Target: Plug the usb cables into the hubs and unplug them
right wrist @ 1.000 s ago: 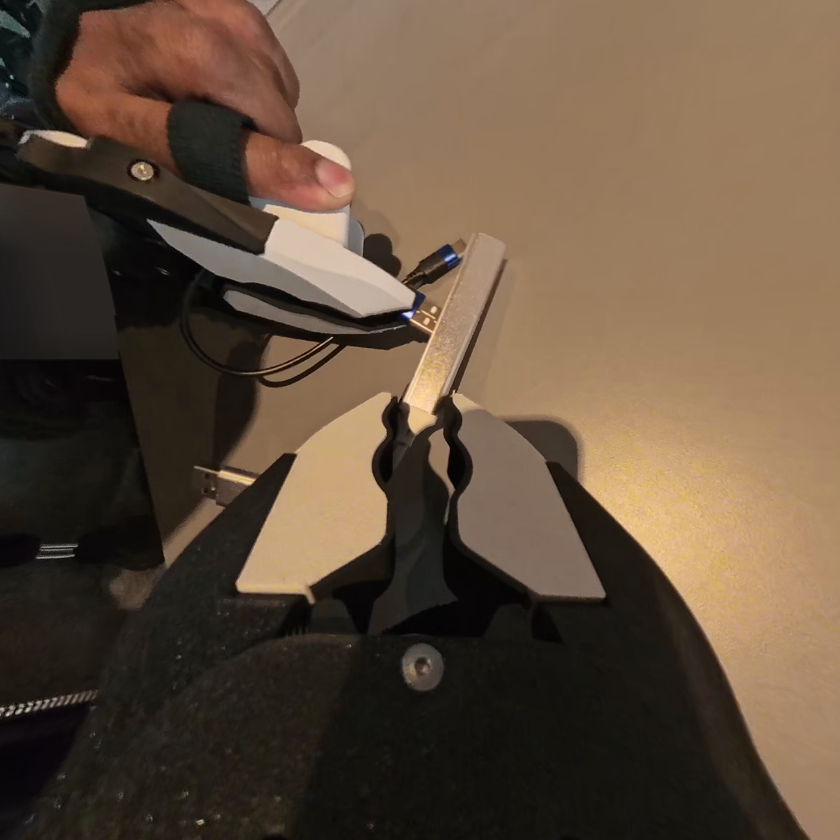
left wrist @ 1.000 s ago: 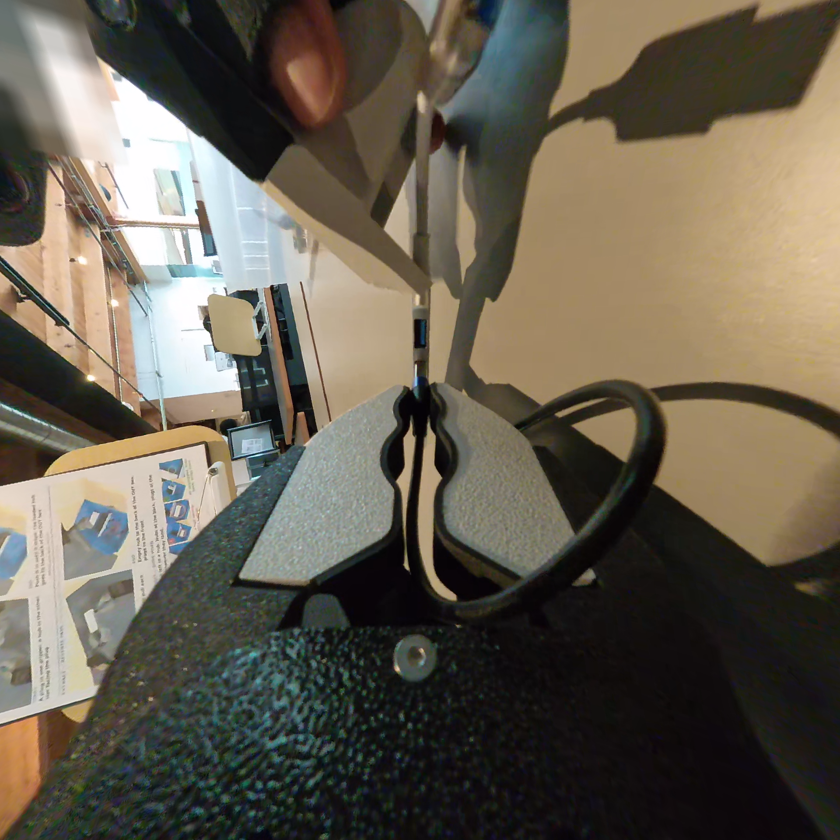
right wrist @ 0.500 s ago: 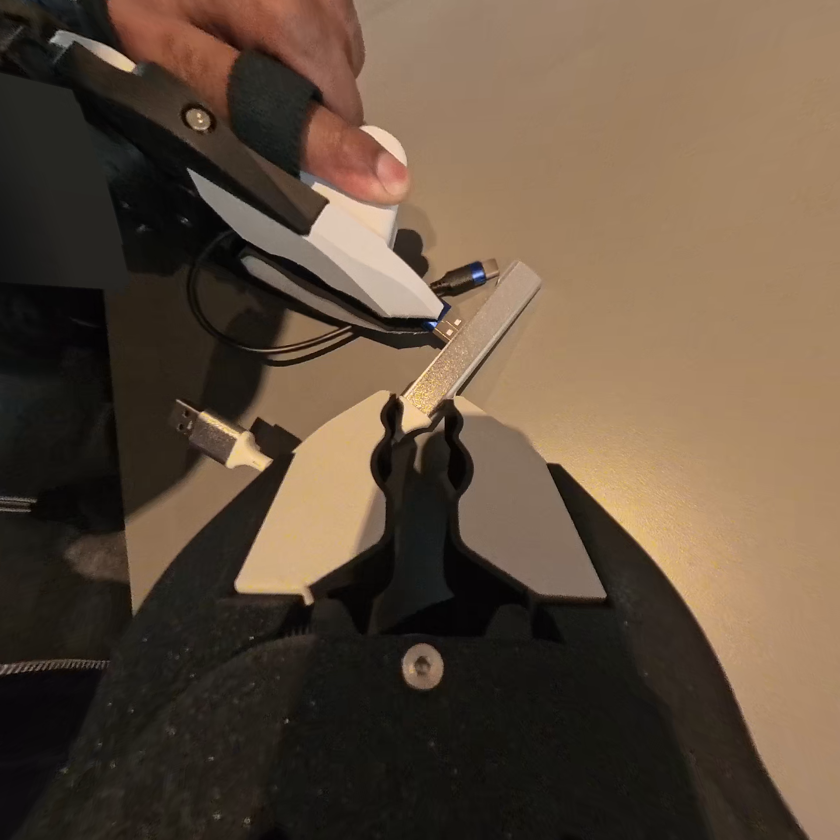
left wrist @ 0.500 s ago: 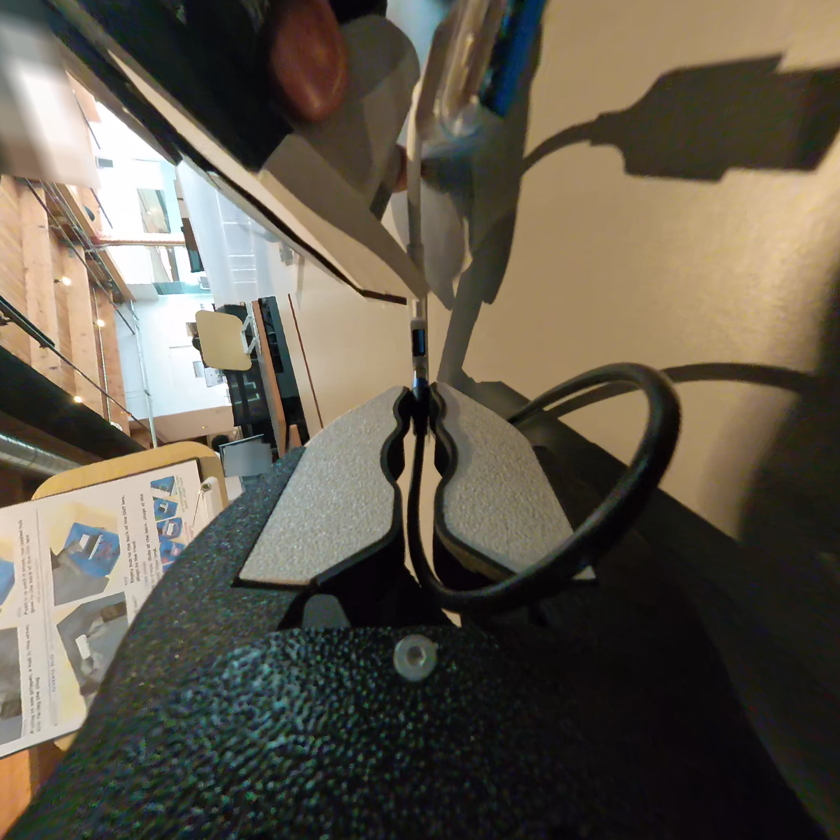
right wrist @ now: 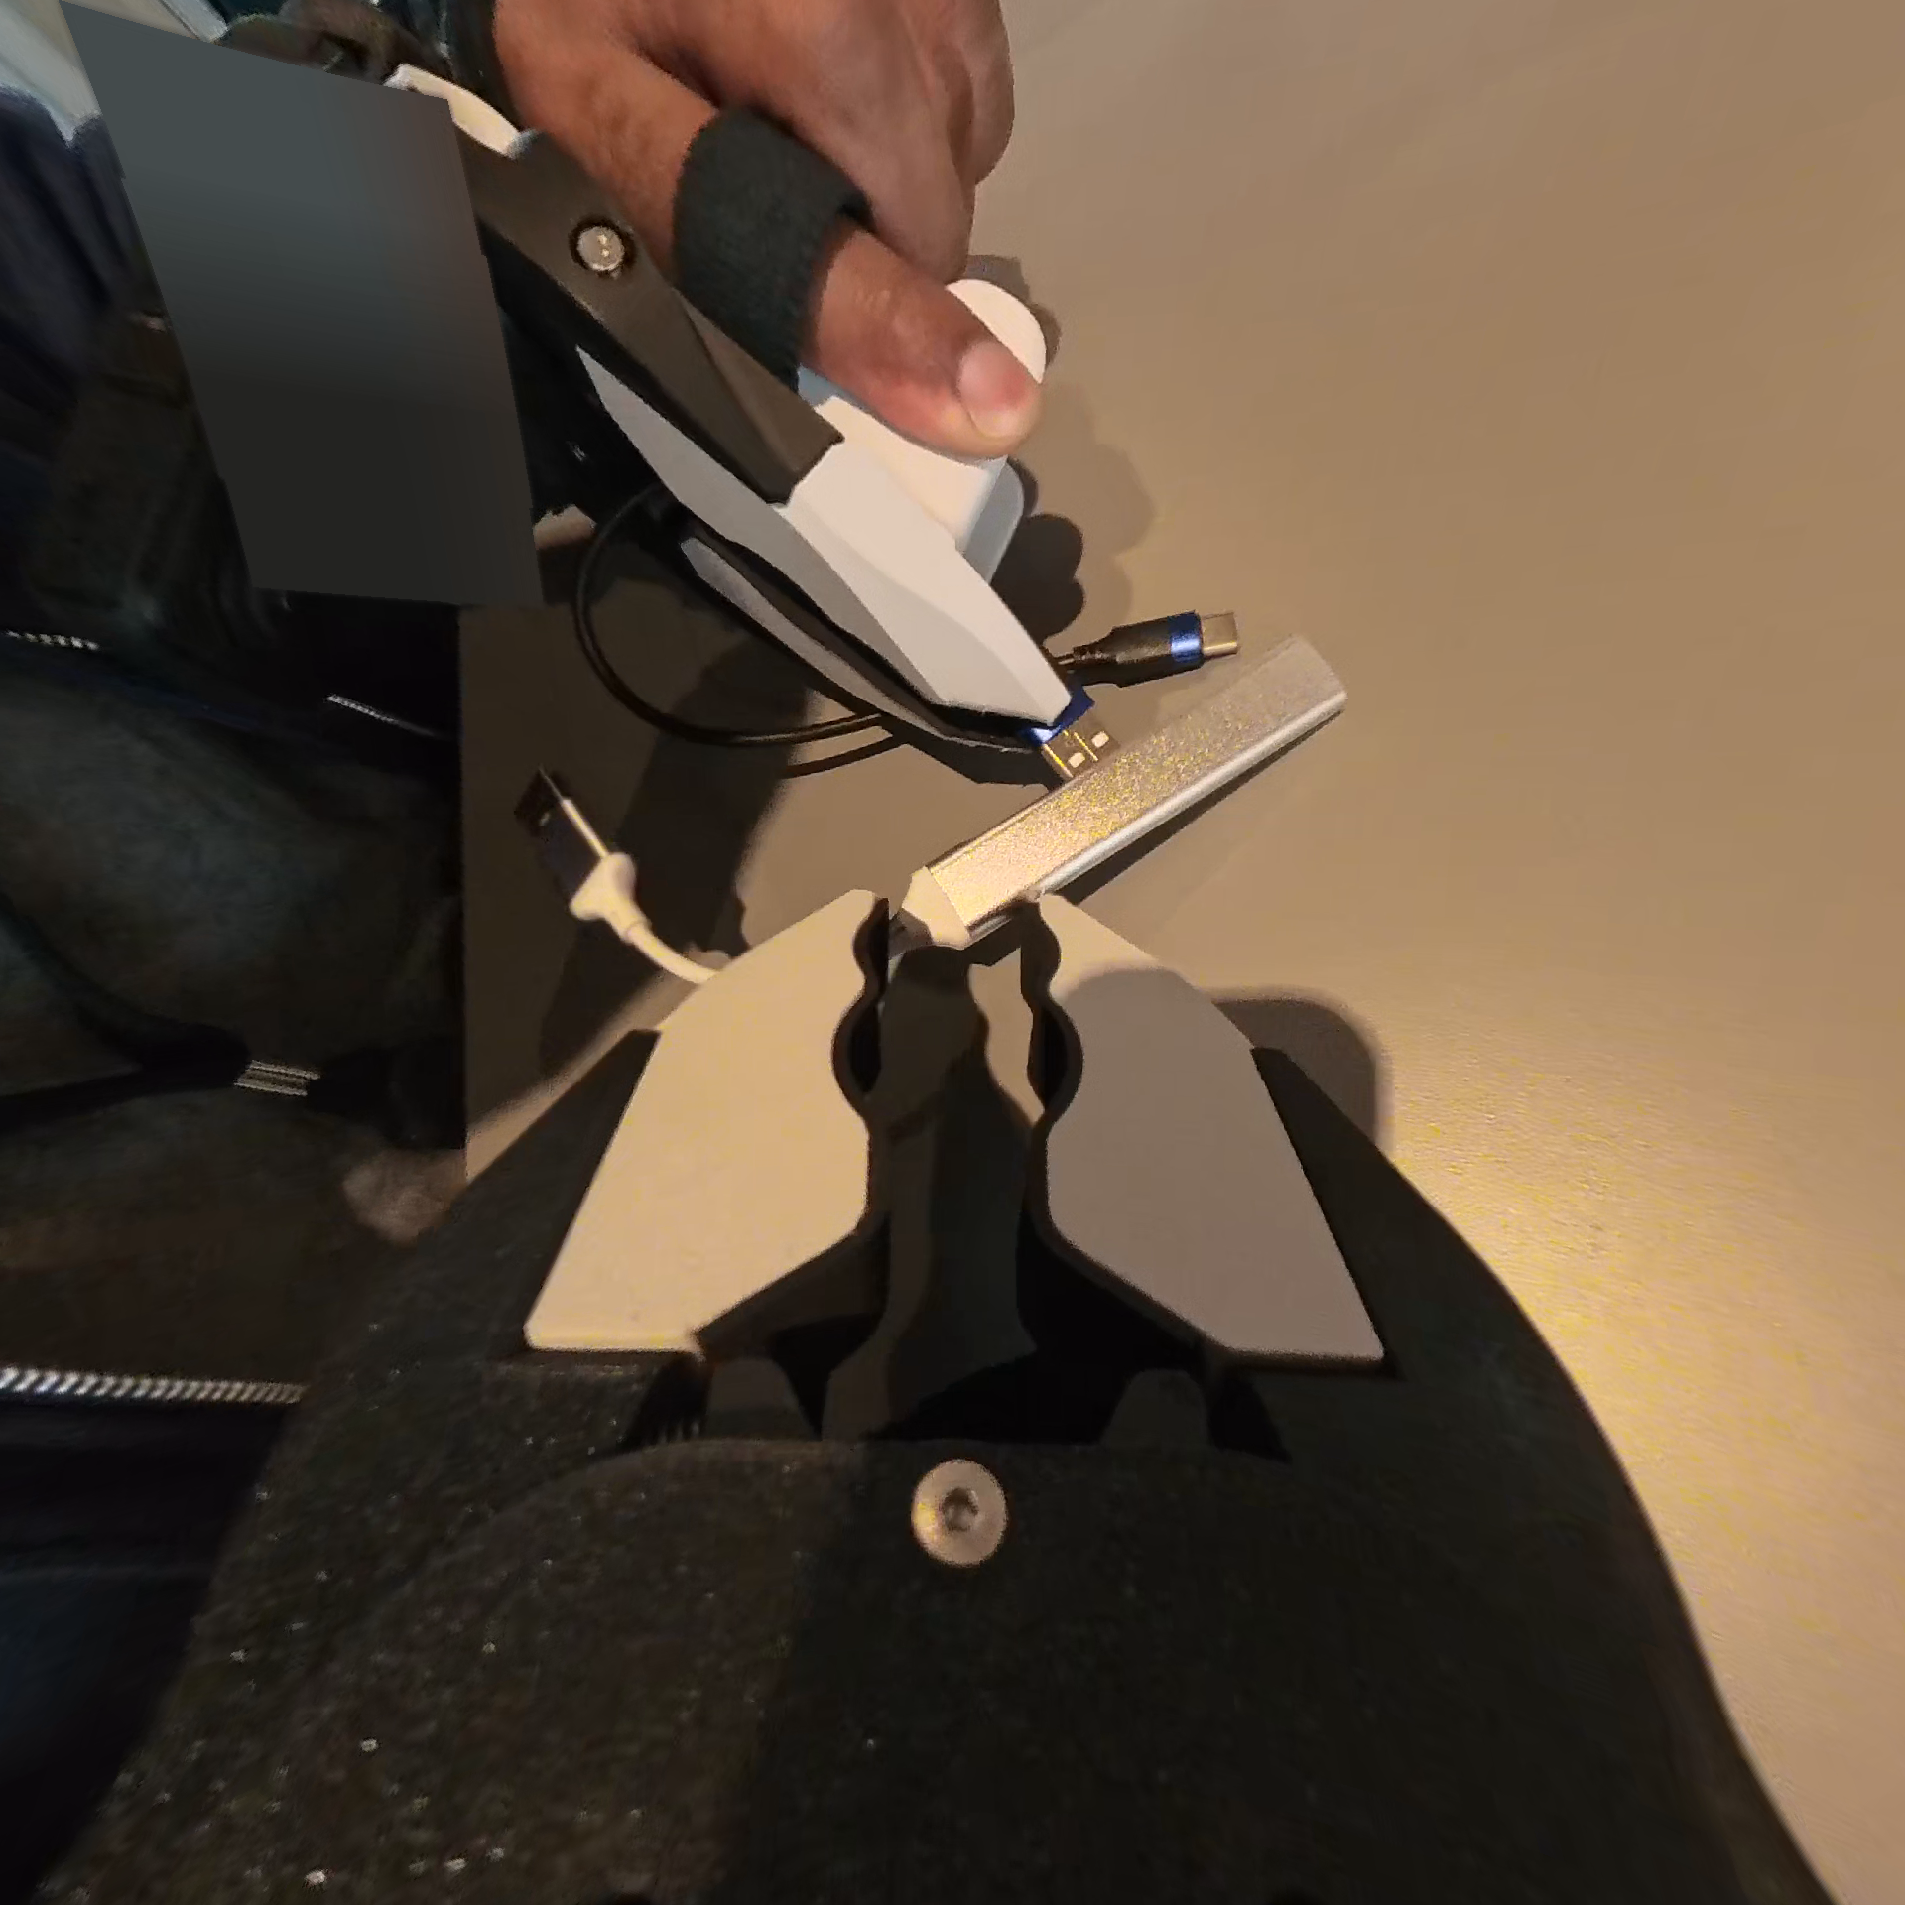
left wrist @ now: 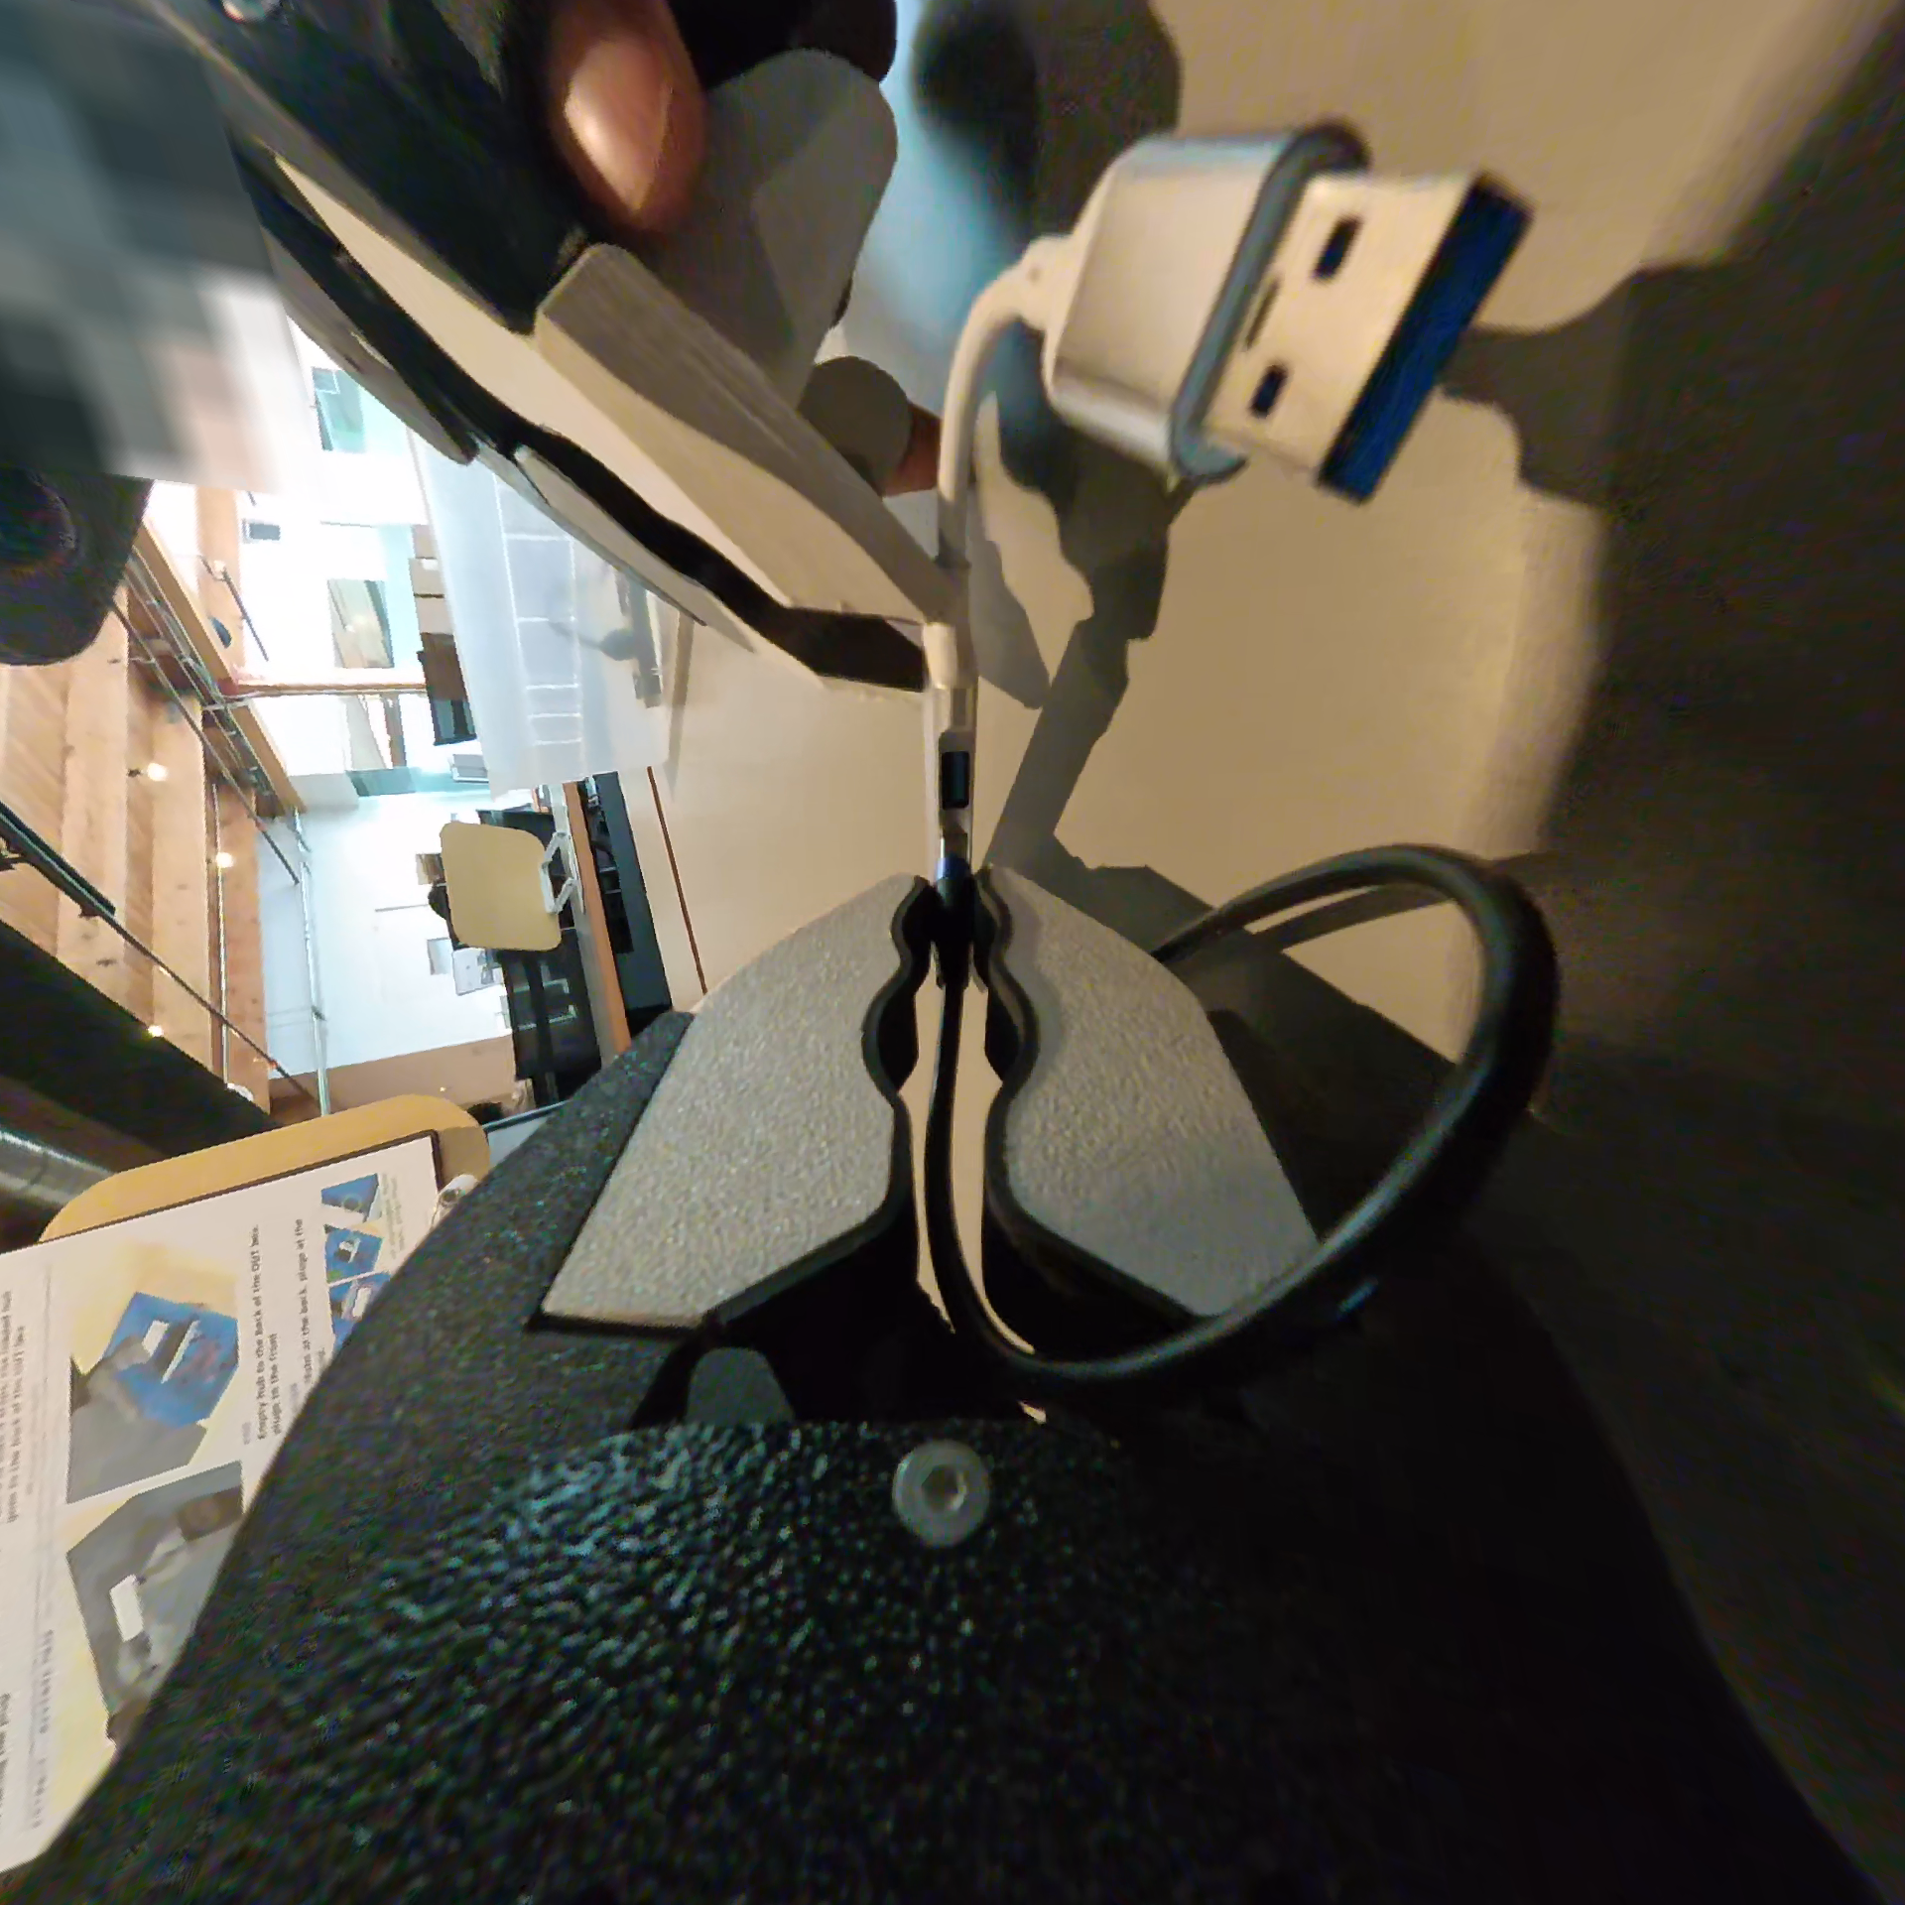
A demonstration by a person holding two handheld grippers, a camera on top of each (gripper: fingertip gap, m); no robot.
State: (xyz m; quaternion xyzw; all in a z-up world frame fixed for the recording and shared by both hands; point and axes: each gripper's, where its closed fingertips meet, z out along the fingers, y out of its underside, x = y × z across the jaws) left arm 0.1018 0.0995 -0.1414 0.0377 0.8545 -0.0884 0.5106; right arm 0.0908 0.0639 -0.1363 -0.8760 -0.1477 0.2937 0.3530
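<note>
The left tongs (left wrist: pixel 954 897) are pressed together at the tips. The right tongs (right wrist: pixel 954 912) are clamped too, tips angled toward the left pair, where a hand (right wrist: pixel 825 155) grips from above.

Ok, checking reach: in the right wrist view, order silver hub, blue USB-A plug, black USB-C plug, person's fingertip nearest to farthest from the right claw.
1. silver hub: gripped at right claw tips.
2. blue USB-A plug: just above the hub.
3. black USB-C plug: farther up-right.
4. person's fingertip: top.
</note>
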